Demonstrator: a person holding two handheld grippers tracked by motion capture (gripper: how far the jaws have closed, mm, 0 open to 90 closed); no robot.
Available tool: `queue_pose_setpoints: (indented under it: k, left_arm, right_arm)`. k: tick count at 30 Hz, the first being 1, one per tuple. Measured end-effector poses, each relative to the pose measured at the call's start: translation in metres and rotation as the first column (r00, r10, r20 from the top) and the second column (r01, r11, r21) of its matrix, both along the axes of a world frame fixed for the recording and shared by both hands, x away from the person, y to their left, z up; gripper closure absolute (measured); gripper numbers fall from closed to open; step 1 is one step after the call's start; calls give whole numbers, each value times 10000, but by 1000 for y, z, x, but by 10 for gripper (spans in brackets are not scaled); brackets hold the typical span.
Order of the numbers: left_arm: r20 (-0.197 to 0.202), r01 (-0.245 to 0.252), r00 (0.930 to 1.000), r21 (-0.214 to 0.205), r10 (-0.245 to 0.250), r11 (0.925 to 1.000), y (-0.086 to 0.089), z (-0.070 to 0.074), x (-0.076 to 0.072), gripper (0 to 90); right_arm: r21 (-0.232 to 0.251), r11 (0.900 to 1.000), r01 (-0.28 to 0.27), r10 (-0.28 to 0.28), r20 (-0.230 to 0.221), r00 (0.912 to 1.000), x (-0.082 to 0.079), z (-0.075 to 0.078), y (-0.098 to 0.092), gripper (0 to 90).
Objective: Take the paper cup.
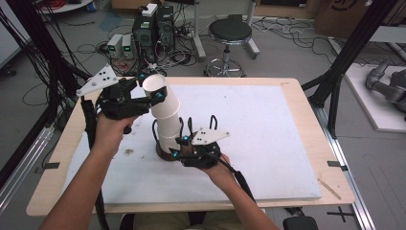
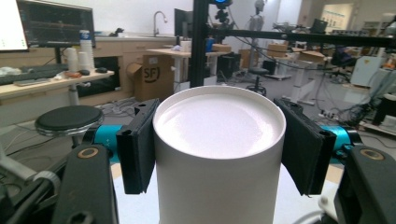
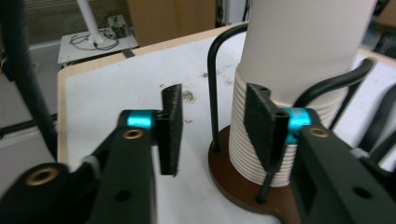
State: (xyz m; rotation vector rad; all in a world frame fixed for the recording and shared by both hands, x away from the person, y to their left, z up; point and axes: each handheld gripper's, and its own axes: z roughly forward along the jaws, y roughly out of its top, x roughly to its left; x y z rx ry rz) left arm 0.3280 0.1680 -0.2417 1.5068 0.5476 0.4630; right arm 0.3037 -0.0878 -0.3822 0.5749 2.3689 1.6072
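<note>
A tall stack of nested white paper cups stands in a holder with a brown round base and black wire posts, and it leans toward the far left. My left gripper is shut on the top cup, its black pads pressing both sides just under the rim. My right gripper sits low at the holder's near side. In the right gripper view it stands open beside the ribbed lower cups, with a wire post just beyond the gap between its pads.
The holder rests on a white mat over a wooden table. Small dark crumbs lie left of the base. Beyond the far edge are a round stool and computer boxes. Black frame posts stand at right.
</note>
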Motion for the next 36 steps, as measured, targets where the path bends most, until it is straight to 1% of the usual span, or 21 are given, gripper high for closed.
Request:
queue_pose_setpoints:
  k: [2, 5, 7, 8, 9, 10, 11, 13, 14, 15, 16, 17, 19, 21, 22, 23, 27, 28, 31, 33, 36]
  left_arm:
    - [50, 169, 9998, -11, -169, 9999, -1, 3, -5, 348]
    - [35, 458, 9989, -184, -457, 9988, -2, 5, -11, 348]
    - [61, 751, 9972, -204, -750, 9970, -5, 5, -16, 348]
    - [61, 751, 9972, -204, -750, 9970, -5, 5, -16, 348]
    - [80, 906, 9959, -245, -904, 9956, -7, 5, -18, 348]
    - [96, 1053, 9944, -254, -1051, 9941, -9, 4, -19, 348]
    - [119, 1150, 9933, -193, -1148, 9932, -12, 2, -21, 348]
    - [142, 1288, 9916, 43, -1289, 9917, -20, -2, -22, 348]
    - [148, 1336, 9909, 182, -1339, 9909, -23, -5, -22, 348]
    - [159, 1358, 9905, 293, -1363, 9903, -26, -8, -22, 347]
    - [121, 1438, 9895, 322, -1442, 9891, -30, -10, -22, 348]
    - [72, 1503, 9886, 366, -1507, 9880, -33, -13, -21, 348]
    - [30, 1586, 9873, 504, -1589, 9861, -39, -19, -20, 347]
    - [4, 1696, 9855, 575, -1699, 9838, -45, -23, -19, 347]
    - [6, 1722, 9850, 648, -1726, 9829, -47, -24, -18, 347]
    - [13, 1775, 9840, 719, -1780, 9815, -50, -26, -18, 347]
    - [-68, 1947, 9808, 929, -1949, 9765, -61, -32, -16, 347]
    - [-87, 1997, 9798, 993, -1998, 9748, -63, -32, -15, 347]
    - [-189, 2219, 9751, 1101, -2212, 9688, -69, -36, -15, 347]
    - [-224, 2314, 9728, 1220, -2304, 9652, -72, -38, -15, 347]
    - [-258, 2346, 9721, 1386, -2333, 9622, -75, -43, -16, 347]
  right_arm:
    - [-10, 10000, -83, 83, 293, 9995, -2, 5, -11, 513]
    - [117, 9999, -81, 77, 363, 9993, -3, 9, -22, 495]
    - [348, 9994, 67, -83, 438, 9990, -3, 14, -42, 461]
    - [336, 9993, 170, -188, 527, 9984, -2, 15, -48, 437]
    - [336, 9993, 170, -188, 527, 9984, -2, 15, -48, 437]
    - [306, 9992, 256, -275, 614, 9977, -1, 15, -55, 402]
    - [189, 9992, 357, -368, 645, 9972, 1, 15, -67, 371]
    - [124, 9991, 406, -413, 674, 9969, 2, 15, -78, 314]
    - [124, 9991, 406, -413, 674, 9969, 2, 15, -78, 314]
    - [38, 9985, 547, -549, 859, 9948, 3, 14, -89, 272]
    - [-42, 9982, 594, -588, 864, 9945, 3, 14, -94, 254]
    - [-42, 9982, 594, -588, 864, 9945, 3, 14, -94, 254]
    - [-109, 9979, 639, -628, 861, 9943, 5, 12, -106, 206]
    - [-175, 9970, 749, -732, 825, 9939, 5, 11, -115, 204]
    - [-159, 9964, 834, -820, 762, 9937, 6, 11, -124, 204]
    - [-159, 9964, 834, -820, 762, 9937, 6, 11, -124, 204]
    - [-178, 9955, 933, -917, 760, 9929, 8, 12, -138, 204]
    - [-170, 9944, 1046, -1030, 775, 9917, 9, 11, -143, 204]
    - [-105, 9930, 1173, -1162, 709, 9907, 10, 11, -147, 204]
    - [-95, 9929, 1189, -1179, 761, 9901, 11, 11, -147, 204]
    - [-153, 9924, 1222, -1206, 774, 9897, 9, 10, -147, 204]
